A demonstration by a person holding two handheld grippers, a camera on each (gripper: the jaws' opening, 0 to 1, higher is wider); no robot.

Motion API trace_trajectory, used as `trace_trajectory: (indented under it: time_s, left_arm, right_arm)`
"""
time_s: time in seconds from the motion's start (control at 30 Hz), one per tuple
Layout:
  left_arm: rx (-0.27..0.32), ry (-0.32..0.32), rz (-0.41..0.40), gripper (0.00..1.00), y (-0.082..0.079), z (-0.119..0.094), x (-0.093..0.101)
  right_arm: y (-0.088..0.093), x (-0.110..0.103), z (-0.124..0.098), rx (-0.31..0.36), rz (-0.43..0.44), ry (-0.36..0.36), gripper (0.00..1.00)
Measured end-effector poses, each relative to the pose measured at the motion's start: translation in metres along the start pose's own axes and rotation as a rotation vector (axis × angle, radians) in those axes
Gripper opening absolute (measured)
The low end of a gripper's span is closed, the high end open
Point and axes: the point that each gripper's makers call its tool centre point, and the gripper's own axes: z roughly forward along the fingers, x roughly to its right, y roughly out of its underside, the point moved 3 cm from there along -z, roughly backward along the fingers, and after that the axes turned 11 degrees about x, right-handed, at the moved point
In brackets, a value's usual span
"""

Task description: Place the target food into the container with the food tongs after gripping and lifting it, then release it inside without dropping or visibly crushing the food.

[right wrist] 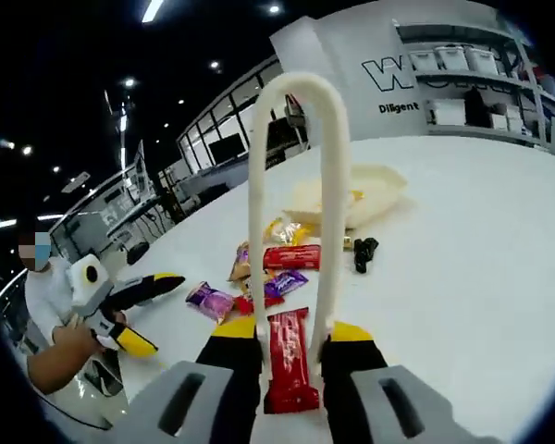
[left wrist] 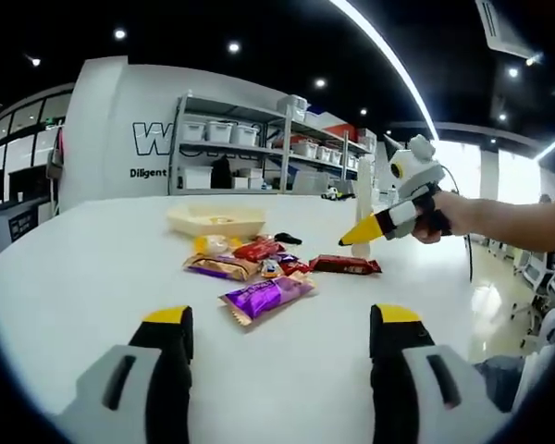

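White table [left wrist: 74, 268] in a large hall. Grey metal shelving [left wrist: 259, 143] with white bins against a white lettered wall [left wrist: 148, 120]. Dark ceiling, spotlights, 1 long light strip [left wrist: 388, 65].

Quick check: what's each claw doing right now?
Left claw: open, holding nothing.
Right claw: shut on the tongs.

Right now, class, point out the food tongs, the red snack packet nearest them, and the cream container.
Food tongs [right wrist: 330, 166], right gripper view, on the right arm.
Red snack packet [right wrist: 289, 363], right gripper view, on the wrapper's middle.
Cream container [left wrist: 215, 220], left gripper view, on its front wall.
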Motion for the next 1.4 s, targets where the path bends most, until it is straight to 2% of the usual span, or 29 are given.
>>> trace_trajectory:
  time_s: [0.1,0.27,0.53,0.6,0.63,0.83,1.0,1.13,1.4]
  left_arm:
    - [0.001,-0.001,-0.002,0.77,0.0,0.0,0.0]
    - [0.0,0.002,0.004,0.77,0.0,0.0,0.0]
    - [0.005,0.001,0.008,0.77,-0.001,0.0,0.0]
    - [0.002,0.0,0.009,0.77,0.0,0.0,0.0]
    - [0.003,0.0,0.01,0.77,0.0,0.0,0.0]
    - [-0.011,0.004,0.015,0.77,0.002,0.0,0.001]
    - [-0.016,-0.001,0.002,0.77,0.002,0.0,0.001]
    - [-0.024,-0.003,0.003,0.77,0.004,0.001,0.001]
    - [-0.023,-0.001,-0.006,0.77,0.004,0.0,0.001]
  right_arm:
    - [-0.001,-0.003,0.006,0.005,0.0,-0.011,0.21]
    - [0.004,-0.005,0.01,0.01,-0.089,-0.004,0.22]
    - [0.013,-0.003,0.013,0.011,-0.101,-0.013,0.23]
    - [0.018,-0.002,0.013,-0.001,-0.146,-0.005,0.23]
    - [0.015,-0.003,0.014,0.014,-0.171,-0.007,0.23]
    - [0.014,0.002,0.016,0.016,-0.161,0.022,0.18]
    - [0.012,0.006,0.016,0.045,-0.143,0.046,0.18]
    - [0.011,0.006,0.015,0.075,-0.078,0.037,0.18]
    - [0.004,0.0,0.01,0.1,-0.066,0.022,0.18]
